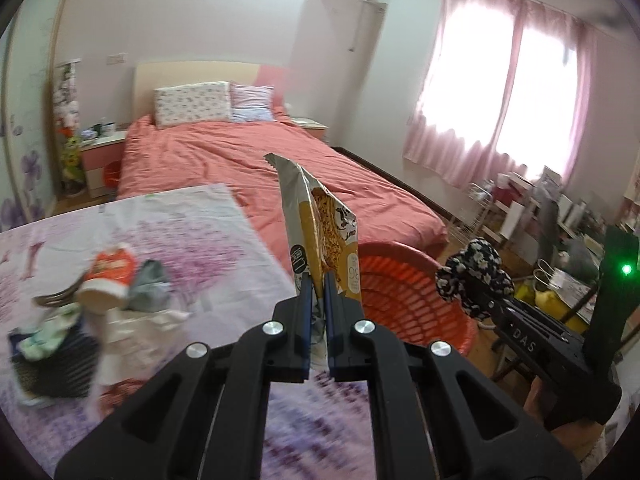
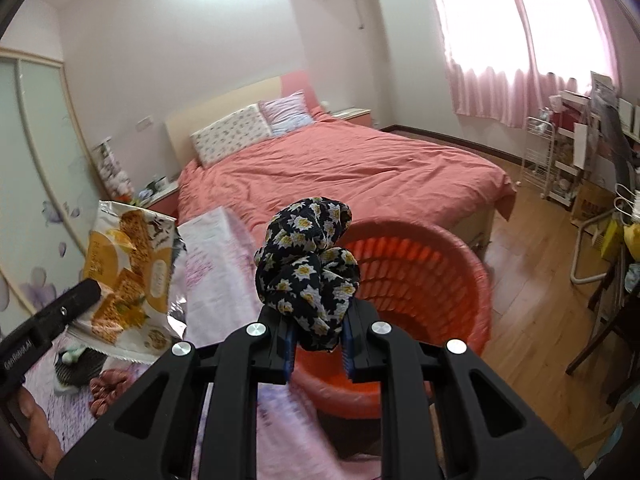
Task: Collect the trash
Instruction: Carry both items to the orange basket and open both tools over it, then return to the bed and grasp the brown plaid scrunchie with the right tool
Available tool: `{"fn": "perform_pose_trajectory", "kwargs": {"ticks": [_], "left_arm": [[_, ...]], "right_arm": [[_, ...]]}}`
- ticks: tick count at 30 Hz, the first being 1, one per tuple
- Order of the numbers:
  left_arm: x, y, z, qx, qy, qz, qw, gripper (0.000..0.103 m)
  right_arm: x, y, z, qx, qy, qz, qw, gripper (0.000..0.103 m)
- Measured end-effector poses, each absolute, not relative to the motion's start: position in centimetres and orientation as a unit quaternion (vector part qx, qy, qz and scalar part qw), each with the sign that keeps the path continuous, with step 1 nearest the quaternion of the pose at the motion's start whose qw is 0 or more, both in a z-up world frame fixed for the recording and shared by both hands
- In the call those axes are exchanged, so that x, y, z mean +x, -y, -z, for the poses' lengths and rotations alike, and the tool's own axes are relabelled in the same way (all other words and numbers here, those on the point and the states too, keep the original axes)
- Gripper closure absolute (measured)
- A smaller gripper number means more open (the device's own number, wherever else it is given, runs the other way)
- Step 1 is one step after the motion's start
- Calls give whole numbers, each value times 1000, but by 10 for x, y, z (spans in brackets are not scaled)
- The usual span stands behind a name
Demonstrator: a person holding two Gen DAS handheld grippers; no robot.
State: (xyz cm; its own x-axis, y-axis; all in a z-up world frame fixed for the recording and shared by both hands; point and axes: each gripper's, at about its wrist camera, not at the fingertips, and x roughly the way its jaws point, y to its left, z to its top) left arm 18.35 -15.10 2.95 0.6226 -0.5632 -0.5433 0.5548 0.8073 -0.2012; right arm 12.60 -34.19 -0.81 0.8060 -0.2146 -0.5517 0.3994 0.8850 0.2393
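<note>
Your left hand-held gripper [image 1: 316, 280] is pinching the yellow-and-white foil snack wrapper [image 1: 320, 224] by its bottom edge, so the bag stands upright at centre frame with its torn mouth up; any crumbs probably stay in.

Your right hand-held gripper [image 2: 318, 334] is clamped on the bunched black daisy-print cloth [image 2: 308, 268], gripped low so the bulk mushrooms above the pads.

The red perforated plastic basket [image 2: 440, 264] sits lower right of centre in both views, open mouth up, just beyond both loads. It is likely the drop point.

More litter waits at lower left on the floral-covered surface [image 1: 192, 224], including a red-and-white paper cup [image 1: 106, 280] lying tipped.
</note>
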Motion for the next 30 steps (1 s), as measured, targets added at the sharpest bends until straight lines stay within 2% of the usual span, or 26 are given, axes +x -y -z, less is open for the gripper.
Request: {"fn": "perform_pose_trajectory", "kwargs": {"ticks": [10, 14, 15, 17, 19, 23, 30], "left_arm": [[211, 225, 0, 5, -333, 355, 874, 96], [225, 245, 13, 11, -356, 356, 864, 94], [229, 249, 19, 12, -363, 352, 863, 91], [234, 253, 24, 13, -371, 346, 862, 70], [239, 252, 30, 15, -376, 335, 864, 66], [241, 240, 33, 22, -379, 311, 871, 64], [226, 204, 24, 55, -358, 271, 892, 50]], "right_arm": [[140, 386, 28, 201, -266, 194, 923, 85], [144, 397, 35, 225, -269, 191, 917, 76], [146, 401, 37, 232, -272, 192, 914, 70], [148, 404, 41, 242, -277, 192, 910, 60], [148, 404, 44, 247, -283, 193, 906, 56], [144, 398, 43, 241, -286, 201, 906, 48], [141, 389, 30, 209, -288, 211, 910, 48]]}}
